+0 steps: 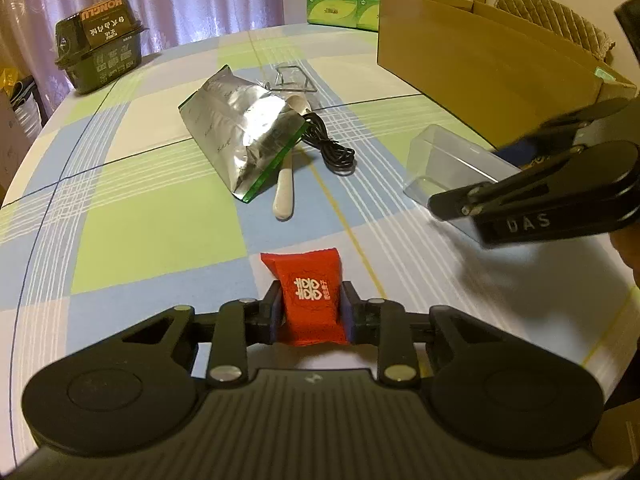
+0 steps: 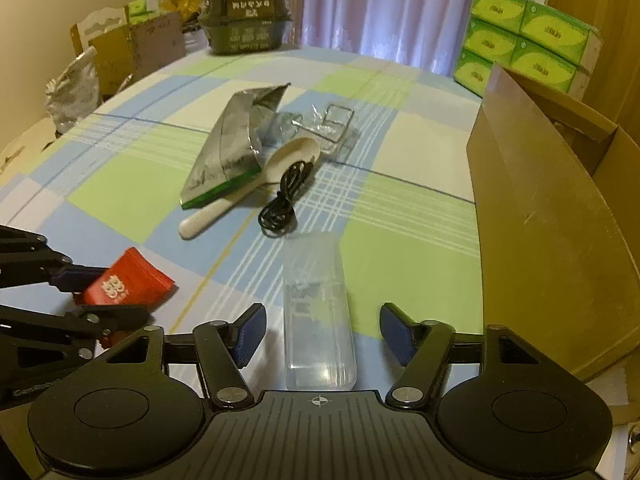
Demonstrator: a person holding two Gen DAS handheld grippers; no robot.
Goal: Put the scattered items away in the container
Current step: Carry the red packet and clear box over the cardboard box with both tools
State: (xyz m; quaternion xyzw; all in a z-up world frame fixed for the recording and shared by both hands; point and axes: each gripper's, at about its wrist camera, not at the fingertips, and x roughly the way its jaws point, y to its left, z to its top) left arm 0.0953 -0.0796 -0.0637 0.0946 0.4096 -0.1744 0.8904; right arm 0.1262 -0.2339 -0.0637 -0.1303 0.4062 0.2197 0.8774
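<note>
In the left wrist view, the left gripper (image 1: pixel 312 306) has its fingers clamped on the red packet (image 1: pixel 310 296) low over the tabletop (image 1: pixel 160 240); the foil bag (image 1: pixel 244 136), spoon (image 1: pixel 285 192) and cable (image 1: pixel 332 148) lie untidied, well short of the cardboard box (image 1: pixel 480 56).

In the right wrist view, the right gripper (image 2: pixel 322 330) has its fingers spread either side of the clear plastic container (image 2: pixel 318 320). Judging by this, most of the tidying remains.

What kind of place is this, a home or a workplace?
Probably a home, likely a dining room: a table under a checked tablecloth, purple curtains behind it, stacked tissue packs against the wall, and a padded chair.
</note>
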